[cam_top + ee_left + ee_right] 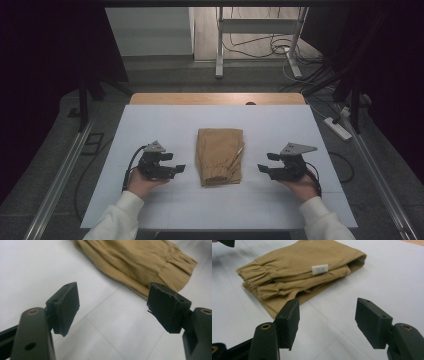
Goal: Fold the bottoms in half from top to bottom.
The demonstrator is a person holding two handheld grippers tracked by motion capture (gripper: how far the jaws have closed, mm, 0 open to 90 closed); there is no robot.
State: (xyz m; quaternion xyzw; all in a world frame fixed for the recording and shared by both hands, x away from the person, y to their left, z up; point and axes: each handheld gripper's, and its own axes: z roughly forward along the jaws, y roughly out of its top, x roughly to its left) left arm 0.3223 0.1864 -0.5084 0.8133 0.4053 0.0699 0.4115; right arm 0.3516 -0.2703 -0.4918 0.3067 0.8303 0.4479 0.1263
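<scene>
Folded tan garment (220,156) is lying mid-table on the white table cover (165,120), between the two grippers and touching neither. Looks like light woven cloth folded into a compact stack of layers: soft, no stiffness, so I'm expecting it to sag and unfold as soon as one edge gets lifted. Not fragile, and not slippery against the rubbery pads, as far as I can judge. The near end is showing gathered elastic (255,277), which is thicker and bunched, probably the surest place to pinch; a small white label (320,269) is sitting on the top layer. Pinching a thin top layer alone would likely peel the stack open, so I'd be taking the full thickness at an edge, or both sides at once. Left gripper (172,168) is resting low at the table, held in the person's left hand (142,182), jaws pointing inward toward the cloth and standing wide apart, nothing between them. Right gripper (266,166) is mirroring it from the other side in the right hand (302,187), jaws likewise wide and empty, just beside the garment's right edge.
</scene>
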